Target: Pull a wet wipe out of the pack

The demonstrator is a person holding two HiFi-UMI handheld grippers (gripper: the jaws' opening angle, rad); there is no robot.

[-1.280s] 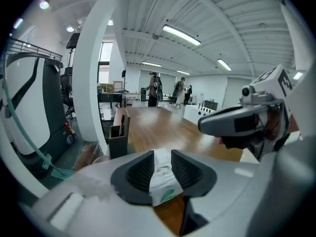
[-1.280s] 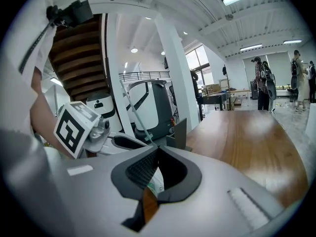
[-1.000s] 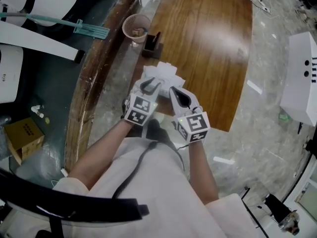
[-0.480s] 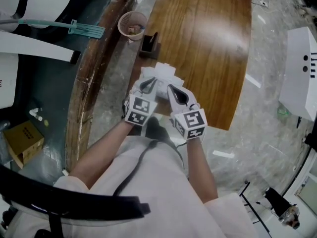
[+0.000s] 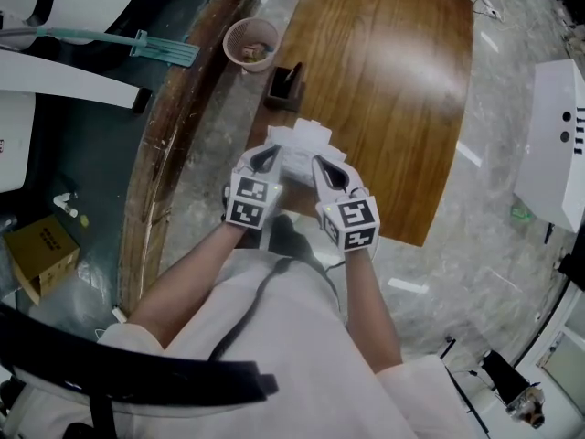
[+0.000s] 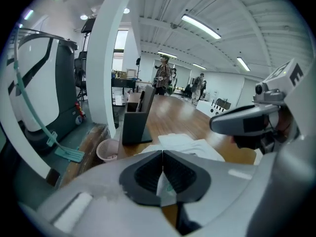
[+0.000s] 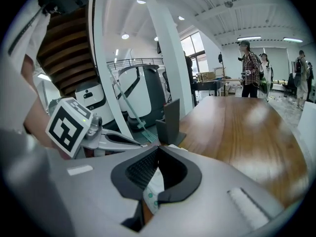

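2 grippers [image 5: 272, 154] [image 5: 321, 162], 1 wipe pack [image 5: 305, 139], 1 table [image 5: 393, 71] — 1 pink bin [image 5: 250, 44], 1 blk holder [image 5: 285, 87].

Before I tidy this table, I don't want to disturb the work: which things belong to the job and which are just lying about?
In the job: wipe pack; left tool and right tool, both shut on it.
Lying about: pink cup; black holder; cardboard box.

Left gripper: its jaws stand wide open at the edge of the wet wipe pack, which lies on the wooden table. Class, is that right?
Not quite. The left gripper has its jaws shut, not wide open: they pinch a white edge of the wet wipe pack, as the left gripper view shows. The pack does lie on the wooden table.
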